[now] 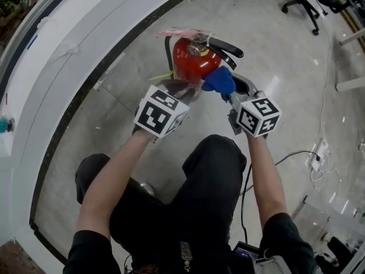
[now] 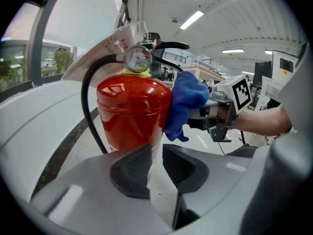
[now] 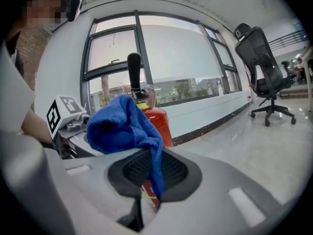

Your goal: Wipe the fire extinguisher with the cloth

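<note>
Crouching on the floor (image 1: 274, 50), the person (image 1: 188, 210) reaches both tools out to the fire extinguisher (image 1: 191, 61), which stands upright near the curved wall (image 1: 68, 67). The left tool (image 2: 156, 153) has its jaws nearly together on what looks like a clear plastic sheet (image 2: 159, 185) at the foot of the red body. The right tool (image 3: 149, 165) is clamped on the blue cloth (image 3: 124, 126), whose bunched end touches the body's upper side. Wiping seems barely begun: most of the body, the hose (image 2: 88, 111) and the handle (image 1: 228, 47) are probably still to do.
</note>
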A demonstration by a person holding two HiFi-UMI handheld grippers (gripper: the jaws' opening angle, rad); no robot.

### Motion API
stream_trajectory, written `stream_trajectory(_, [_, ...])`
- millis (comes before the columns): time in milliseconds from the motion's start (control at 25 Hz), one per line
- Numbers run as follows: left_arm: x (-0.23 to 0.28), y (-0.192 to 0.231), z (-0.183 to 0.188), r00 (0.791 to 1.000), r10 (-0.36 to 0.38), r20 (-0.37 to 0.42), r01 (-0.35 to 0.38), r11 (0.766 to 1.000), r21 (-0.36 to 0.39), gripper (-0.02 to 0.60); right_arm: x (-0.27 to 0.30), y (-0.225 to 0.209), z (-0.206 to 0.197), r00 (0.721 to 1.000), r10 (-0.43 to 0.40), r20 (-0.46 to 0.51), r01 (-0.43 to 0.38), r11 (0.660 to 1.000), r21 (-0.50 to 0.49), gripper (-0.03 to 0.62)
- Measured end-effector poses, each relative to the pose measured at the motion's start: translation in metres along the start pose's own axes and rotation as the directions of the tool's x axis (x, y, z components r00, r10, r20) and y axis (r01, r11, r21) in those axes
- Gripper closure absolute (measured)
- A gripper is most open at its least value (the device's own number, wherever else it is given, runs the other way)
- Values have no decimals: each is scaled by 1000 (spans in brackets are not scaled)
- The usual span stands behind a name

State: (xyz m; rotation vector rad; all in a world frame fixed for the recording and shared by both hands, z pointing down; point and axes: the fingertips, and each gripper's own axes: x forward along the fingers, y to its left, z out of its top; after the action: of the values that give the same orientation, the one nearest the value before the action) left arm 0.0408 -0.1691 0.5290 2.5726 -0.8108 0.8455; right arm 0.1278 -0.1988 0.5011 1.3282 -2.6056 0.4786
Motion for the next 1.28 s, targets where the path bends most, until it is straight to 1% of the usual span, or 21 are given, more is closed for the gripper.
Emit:
stream_trajectory(80, [-6,11,-3,999,46,-4,-46,999,-20,536,2,-11,8,1000,6,23,-6,1000,4,557])
stream_trajectory(160, [-11,18,-3,997,83,-3,-83,996,-30,553,5,-22,15,999,23,31,-23,1000,-3,557])
stream_trajectory(320, [-18,29,-2,989,146,-9,-146,989,-28,560,19,-41,22,997,61,39,-61,998,-1,557])
stream_trajectory(440, [-22,37,-6,985,171,-34,-172,985,-14,560,36,-55,22,997,74,31,-74,997,9,557])
stream_trajectory(560, [-21,37,-14,983,173,-65,-174,985,-3,560,49,-63,11,997,77,10,-77,997,14,559])
stream_trajectory(720, [-21,33,-30,981,173,-89,-175,984,-20,560,55,-65,-17,997,77,-26,-76,996,41,559])
stream_trajectory(1000, [-19,22,-49,983,135,-124,-136,991,2,560,57,-64,-79,989,45,-142,-34,996,77,559])
stream_trajectory(1160, [-15,14,-51,987,102,-125,-102,995,1,560,53,-57,-121,976,22,-217,5,992,124,559])
stream_trajectory(1280, [-10,10,-49,991,77,-108,-79,997,-12,560,46,-43,-128,975,17,-223,15,990,142,559])
